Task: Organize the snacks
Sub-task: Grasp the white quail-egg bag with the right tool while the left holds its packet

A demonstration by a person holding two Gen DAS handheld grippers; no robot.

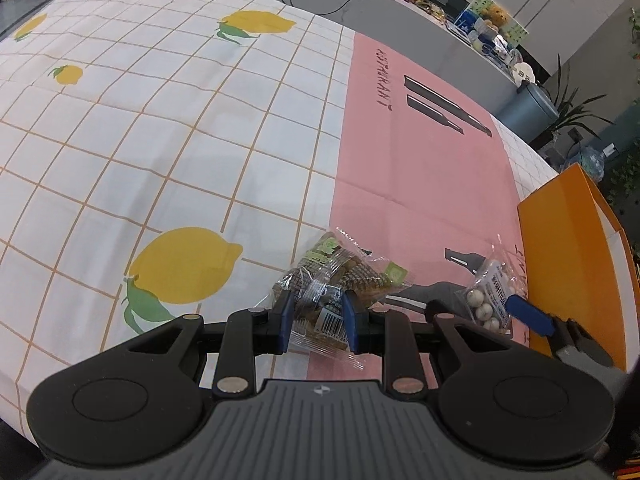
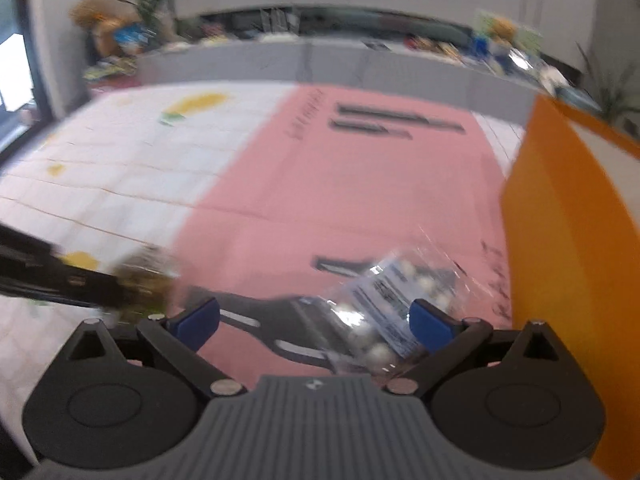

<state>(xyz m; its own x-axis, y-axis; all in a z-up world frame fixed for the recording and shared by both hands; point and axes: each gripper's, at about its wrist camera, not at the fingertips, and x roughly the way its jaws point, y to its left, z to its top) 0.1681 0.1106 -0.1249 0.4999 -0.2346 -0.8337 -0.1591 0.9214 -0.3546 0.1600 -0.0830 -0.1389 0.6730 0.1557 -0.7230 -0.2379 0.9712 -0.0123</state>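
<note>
Gripping the brown snack packets point(image 1: 320, 292) just left of the orange box point(image 1: 568, 264), the left hand-held gripper point(image 1: 316, 320) keeps them bunched; the right hand-held gripper point(image 2: 316, 324) stands released around the white-ball packet point(image 2: 384, 300), beside the box on the table point(image 1: 160, 140), probably bound inside.

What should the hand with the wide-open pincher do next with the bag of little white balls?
Probably close the right gripper on the bag of white balls. Its jaws stand wide open with the bag lying between them on the pink mat, beside the orange box, not gripped.
</note>
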